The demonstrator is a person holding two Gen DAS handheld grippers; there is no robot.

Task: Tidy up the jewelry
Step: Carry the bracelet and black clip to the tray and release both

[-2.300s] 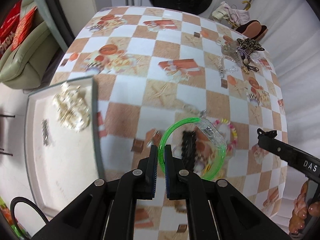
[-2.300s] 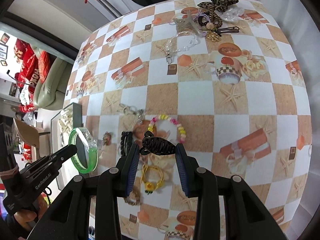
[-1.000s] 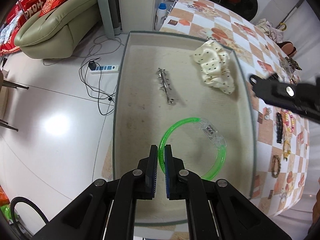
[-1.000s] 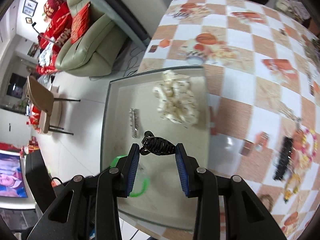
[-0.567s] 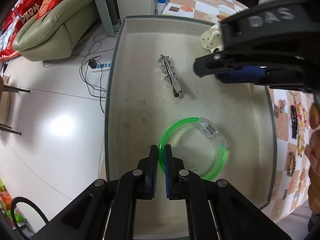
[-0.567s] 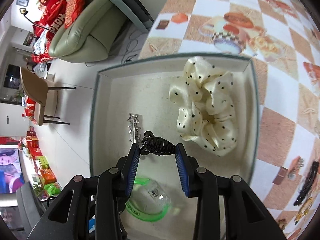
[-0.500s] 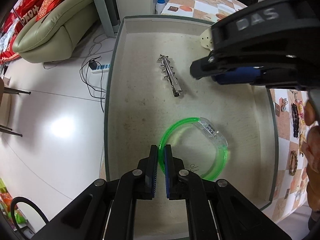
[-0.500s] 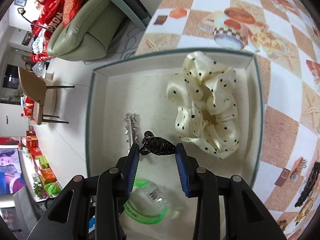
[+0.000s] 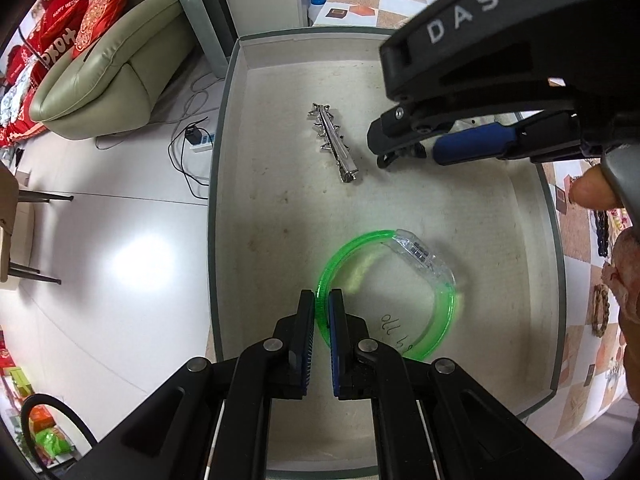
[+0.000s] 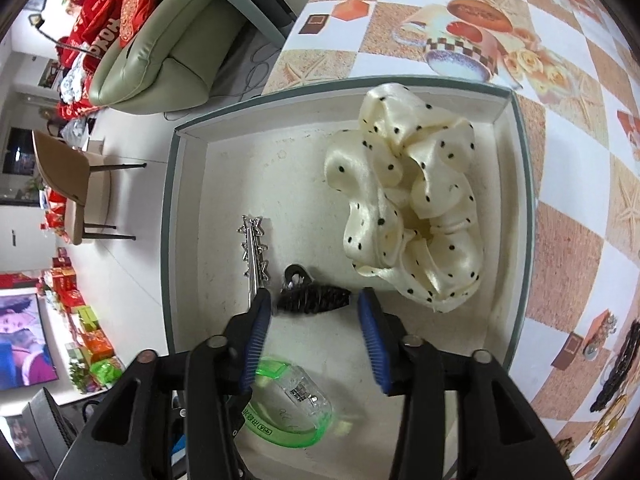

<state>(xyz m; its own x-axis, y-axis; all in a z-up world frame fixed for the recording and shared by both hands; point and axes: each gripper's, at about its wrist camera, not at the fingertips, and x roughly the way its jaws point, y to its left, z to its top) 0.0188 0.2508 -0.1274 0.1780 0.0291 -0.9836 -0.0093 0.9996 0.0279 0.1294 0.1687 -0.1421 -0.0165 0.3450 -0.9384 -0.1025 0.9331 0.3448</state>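
Note:
My left gripper [image 9: 321, 312] is shut on a green bangle [image 9: 384, 292] with a clear block, held low over the floor of the grey-rimmed box [image 9: 224, 128]. My right gripper [image 10: 314, 316] is open over the same box [image 10: 170, 208]. A black claw hair clip [image 10: 314, 298] sits between its fingers, free of the pads. A silver spiked hair clip [image 10: 253, 256] lies just left of it and also shows in the left wrist view [image 9: 334, 142]. A cream polka-dot scrunchie [image 10: 408, 196] lies in the box's far right. The bangle also shows in the right wrist view [image 10: 288, 420].
The right gripper [image 9: 404, 148] crosses the upper right of the left wrist view. Checkered tablecloth [image 10: 580, 184] lies right of the box, with a black chain and other pieces [image 10: 618, 364] on it. A sofa [image 9: 104, 76] and bare floor lie left, beyond the table edge.
My right gripper has opened and let go of the black claw clip, which now lies inside the box. The left gripper has lowered slightly with the bangle.

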